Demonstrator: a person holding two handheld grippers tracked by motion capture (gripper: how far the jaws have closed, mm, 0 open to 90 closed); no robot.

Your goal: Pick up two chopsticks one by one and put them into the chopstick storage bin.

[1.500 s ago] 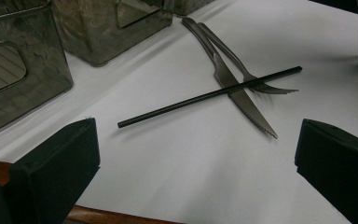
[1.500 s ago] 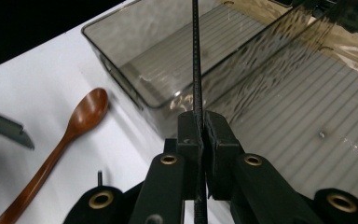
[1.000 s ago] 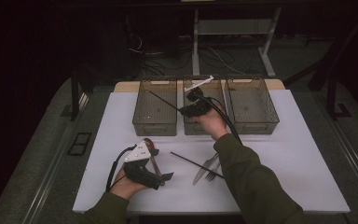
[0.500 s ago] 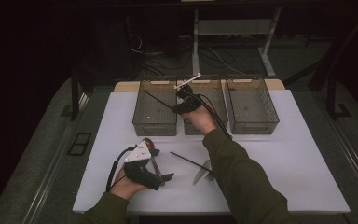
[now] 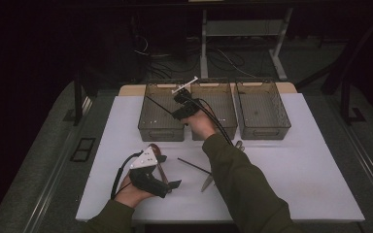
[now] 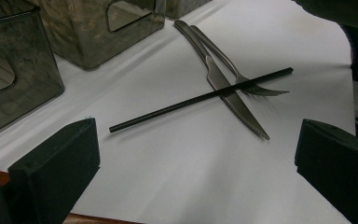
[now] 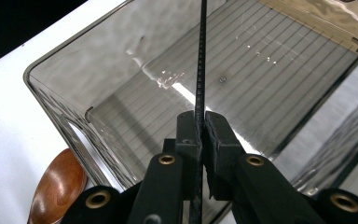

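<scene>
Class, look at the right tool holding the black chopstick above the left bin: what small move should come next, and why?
Probably lower it a little and open the jaws. The right tool is shut on the black chopstick, which hangs over the left bin, whose floor below looks bare. A second chopstick lies across the knife and fork, waiting on the table.

Tongs clamp black chopstick over left bin.

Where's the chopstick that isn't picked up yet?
The loose chopstick lies on the white table, crossing over the knife and fork, in front of the open left gripper, near the bins.
</scene>
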